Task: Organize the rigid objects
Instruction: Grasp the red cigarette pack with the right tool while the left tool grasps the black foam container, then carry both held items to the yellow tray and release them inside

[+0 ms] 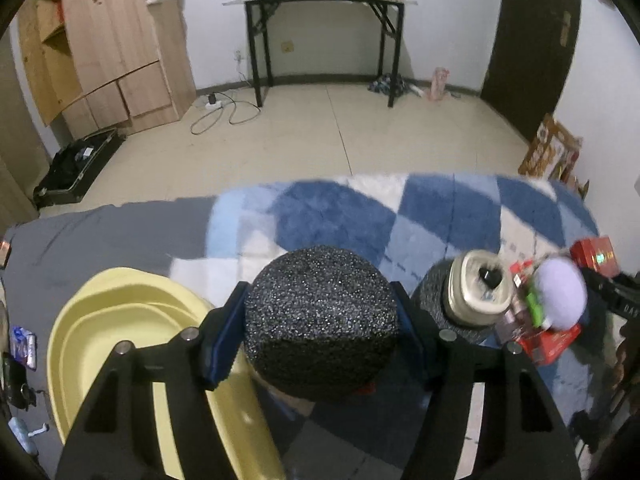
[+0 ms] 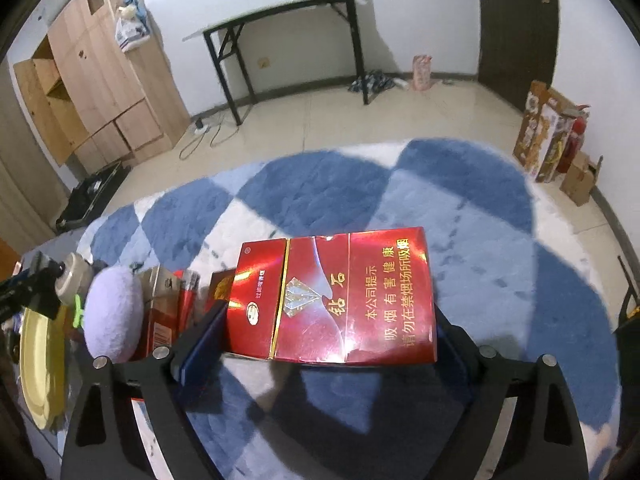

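My left gripper [image 1: 320, 328] is shut on a black glittery foam ball [image 1: 320, 320], held above the blue-and-white checked rug [image 1: 332, 216], just right of a yellow basin [image 1: 120, 320]. My right gripper [image 2: 328, 320] is shut on a red cigarette carton [image 2: 336, 296] with gold Chinese lettering, held above the rug [image 2: 440, 200]. A pile of objects lies between the grippers: a lilac fuzzy ball [image 1: 560, 296] [image 2: 114, 316], a beige spool [image 1: 478, 294], red boxes [image 1: 596, 254] [image 2: 168, 304]. The basin's edge [image 2: 40, 364] shows at the right wrist view's left.
A grey mat [image 1: 100, 240] lies left of the rug. Small packets [image 1: 24, 346] sit by the basin. Farther off stand a wooden wardrobe [image 1: 112, 52], a black folding table [image 1: 324, 32], a dark door [image 1: 532, 32] and cardboard boxes [image 2: 548, 136] on the tiled floor.
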Motion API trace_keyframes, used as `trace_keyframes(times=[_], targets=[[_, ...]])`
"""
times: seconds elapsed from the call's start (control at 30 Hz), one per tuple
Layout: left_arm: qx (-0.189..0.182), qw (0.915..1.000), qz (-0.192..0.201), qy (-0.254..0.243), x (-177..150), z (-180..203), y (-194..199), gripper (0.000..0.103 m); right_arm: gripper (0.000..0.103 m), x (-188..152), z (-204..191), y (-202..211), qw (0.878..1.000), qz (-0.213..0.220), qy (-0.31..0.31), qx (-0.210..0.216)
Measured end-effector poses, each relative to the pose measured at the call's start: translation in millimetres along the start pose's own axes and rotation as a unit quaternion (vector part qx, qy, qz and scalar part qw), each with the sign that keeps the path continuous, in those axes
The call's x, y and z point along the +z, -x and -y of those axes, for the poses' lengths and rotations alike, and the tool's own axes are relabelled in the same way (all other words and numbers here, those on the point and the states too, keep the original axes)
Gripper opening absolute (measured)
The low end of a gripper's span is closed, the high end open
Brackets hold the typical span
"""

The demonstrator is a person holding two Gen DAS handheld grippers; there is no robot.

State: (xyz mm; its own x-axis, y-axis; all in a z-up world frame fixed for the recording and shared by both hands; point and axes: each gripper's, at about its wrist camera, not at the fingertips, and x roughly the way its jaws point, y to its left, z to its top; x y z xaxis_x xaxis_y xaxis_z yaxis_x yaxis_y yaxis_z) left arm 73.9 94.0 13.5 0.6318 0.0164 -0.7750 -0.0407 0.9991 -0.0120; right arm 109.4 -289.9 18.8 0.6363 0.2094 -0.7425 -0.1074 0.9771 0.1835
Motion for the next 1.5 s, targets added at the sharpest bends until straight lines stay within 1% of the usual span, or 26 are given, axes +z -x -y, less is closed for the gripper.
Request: trace_keyframes(times=[0.1, 0.17, 0.2, 0.23, 0.3, 0.33, 0.4, 0.43, 0.47, 0.5, 0.57, 0.67, 0.73, 0.77, 0.87, 0.9, 0.97, 1.0, 1.07, 1.2, 1.27, 1.33, 1.43, 1.5], targets=[[0.012, 0.9995, 0.024, 0.016, 12.2, -22.7, 32.9, 0.068, 0.091, 5.1, 7.0, 35.1, 0.999, 0.034, 0.005, -0.004], [0.026, 0.9987, 0.032, 0.029, 18.4, -46.6, 56.6, 0.068, 0.091, 7.2, -5.2, 64.2, 0.998, 0.056, 0.033, 0.007], [0.032, 0.9982, 0.035, 0.036, 19.5, -58.6, 66.1, 0.068, 0.091, 6.7, -17.1, 77.3, 0.997, 0.064, 0.048, 0.023], [0.037, 0.9976, 0.039, 0.045, 19.6, -75.6, 78.1, 0.068, 0.091, 5.1, -39.1, 92.4, 0.994, 0.072, 0.068, 0.052], [0.054, 0.9964, 0.037, 0.053, 15.3, -101.8, 91.1, 0.068, 0.091, -0.6, -82.9, 108.0, 0.987, 0.074, 0.106, 0.099], [0.064, 0.9961, 0.032, 0.052, 10.2, -116.4, 95.5, 0.068, 0.091, -7.2, -120.5, 114.4, 0.979, 0.067, 0.137, 0.135], [0.072, 0.9963, 0.015, 0.044, -1.8, -137.3, 96.1, 0.068, 0.091, -20.8, -176.6, 116.4, 0.965, 0.048, 0.179, 0.184], [0.079, 0.996, 0.0, 0.042, -11.8, -151.6, 92.3, 0.068, 0.091, -29.0, -203.3, 113.8, 0.959, 0.037, 0.198, 0.2], [0.079, 0.9959, -0.011, 0.043, -19.1, -160.7, 87.5, 0.068, 0.091, -42.2, -239.6, 107.6, 0.951, 0.021, 0.22, 0.217], [0.073, 0.9959, -0.022, 0.048, -26.7, -169.1, 79.6, 0.068, 0.091, -48.9, -255.9, 102.4, 0.947, 0.013, 0.228, 0.224], [0.064, 0.9948, -0.047, 0.064, -44.2, -187.5, 59.8, 0.068, 0.091, -68.5, -299.2, 82.3, 0.939, -0.027, 0.242, 0.242], [0.054, 0.9912, -0.074, 0.096, -65.8, -210.0, 32.5, 0.068, 0.091, -99.5, -349.7, 55.1, 0.928, -0.062, 0.28, 0.239], [0.047, 0.9884, -0.089, 0.113, -77.4, -221.4, 15.0, 0.068, 0.091, -115.2, -370.8, 34.7, 0.921, -0.082, 0.304, 0.23], [0.044, 0.9884, -0.092, 0.113, -80.0, -222.7, 10.3, 0.068, 0.091, -117.2, -375.0, 26.3, 0.92, -0.088, 0.311, 0.222], [0.019, 0.9918, -0.074, 0.102, -83.5, -219.1, 3.1, 0.068, 0.092, -126.4, -393.1, -0.1, 0.916, -0.106, 0.332, 0.2], [0.014, 0.9926, -0.072, 0.097, -83.8, -217.5, -0.4, 0.068, 0.092, -126.7, -409.9, -3.9, 0.915, -0.105, 0.338, 0.193], [0.016, 0.9927, -0.072, 0.096, -84.9, -219.7, -6.5, 0.068, 0.091, -131.6, -421.7, -8.8, 0.915, -0.085, 0.352, 0.176], [0.019, 0.9921, -0.076, 0.097, -86.3, -220.5, -10.4, 0.068, 0.091, -133.6, -426.2, -9.0, 0.914, -0.081, 0.359, 0.17], [0.02, 0.9913, -0.076, 0.105, -89.6, -224.4, -12.9, 0.068, 0.091, -138.6, -429.5, -3.5, 0.912, -0.078, 0.363, 0.177], [0.017, 0.991, -0.061, 0.118, -92.4, -227.1, -14.2, 0.068, 0.091, -147.8, -442.7, -1.3, 0.91, -0.074, 0.369, 0.177], [0.018, 0.9912, -0.06, 0.117, -92.0, -228.2, -13.8, 0.068, 0.091, -153.3, -440.8, -0.6, 0.909, -0.075, 0.369, 0.18], [0.018, 0.9912, -0.059, 0.117, -91.3, -228.9, -14.2, 0.068, 0.091, -153.5, -434.8, -4.7, 0.909, -0.087, 0.365, 0.183], [0.019, 0.991, -0.06, 0.119, -90.9, -228.8, -15.5, 0.069, 0.091, -156.3, -433.4, -17.6, 0.908, -0.093, 0.371, 0.172], [0.02, 0.9911, -0.062, 0.116, -90.6, -228.2, -17.2, 0.069, 0.092, -159.3, -438.3, -17.3, 0.905, -0.086, 0.382, 0.167]])
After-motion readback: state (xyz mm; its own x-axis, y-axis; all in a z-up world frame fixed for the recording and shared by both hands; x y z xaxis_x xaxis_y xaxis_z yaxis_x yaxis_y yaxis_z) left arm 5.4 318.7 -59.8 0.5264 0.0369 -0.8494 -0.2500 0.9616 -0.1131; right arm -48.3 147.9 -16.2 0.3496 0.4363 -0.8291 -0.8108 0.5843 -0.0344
